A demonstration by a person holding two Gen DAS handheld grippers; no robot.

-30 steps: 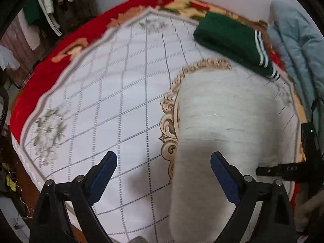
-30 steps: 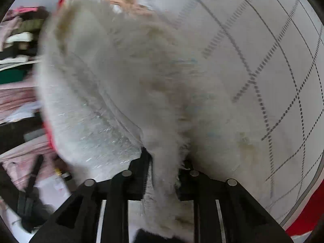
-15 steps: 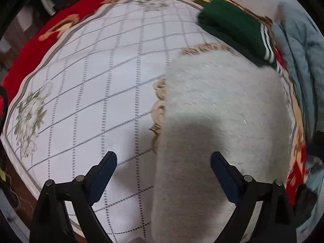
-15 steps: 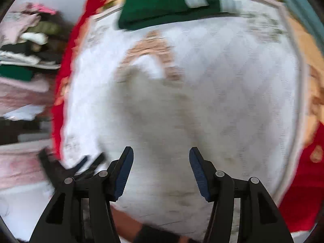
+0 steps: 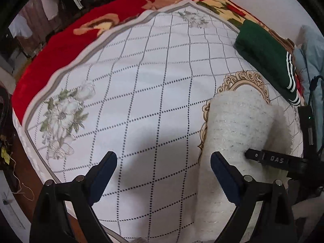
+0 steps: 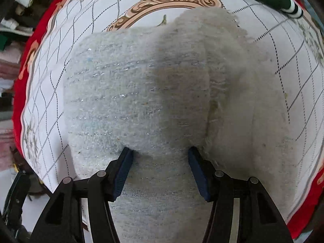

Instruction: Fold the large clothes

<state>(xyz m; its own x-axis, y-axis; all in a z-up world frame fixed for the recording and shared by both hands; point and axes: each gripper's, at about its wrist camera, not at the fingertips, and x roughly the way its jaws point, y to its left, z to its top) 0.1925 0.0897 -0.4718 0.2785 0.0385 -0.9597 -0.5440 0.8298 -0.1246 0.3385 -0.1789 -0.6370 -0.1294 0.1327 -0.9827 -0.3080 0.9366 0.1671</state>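
Note:
A fuzzy cream-white knitted garment point(image 5: 241, 129) lies folded in a long strip on the white checked bedspread point(image 5: 145, 85), at the right in the left wrist view. My left gripper point(image 5: 163, 163) is open and empty above the bedspread, left of the garment. My right gripper point(image 6: 160, 158) is open with its fingers down on the garment point(image 6: 141, 93); a fold of knit bulges between the two pads. The right gripper's finger also shows in the left wrist view point(image 5: 271, 159), lying on the garment.
A folded dark green garment with white stripes point(image 5: 265, 54) lies at the far right of the bed. A pale blue padded jacket point(image 5: 309, 60) sits beyond it. A red floral blanket point(image 5: 66, 42) borders the bedspread. Clothes hang at the far left point(image 5: 50, 4).
My right gripper let go of the white garment, swung up open, then came back down open onto it. The garment now lies flat. My left gripper stayed open and shifted left.

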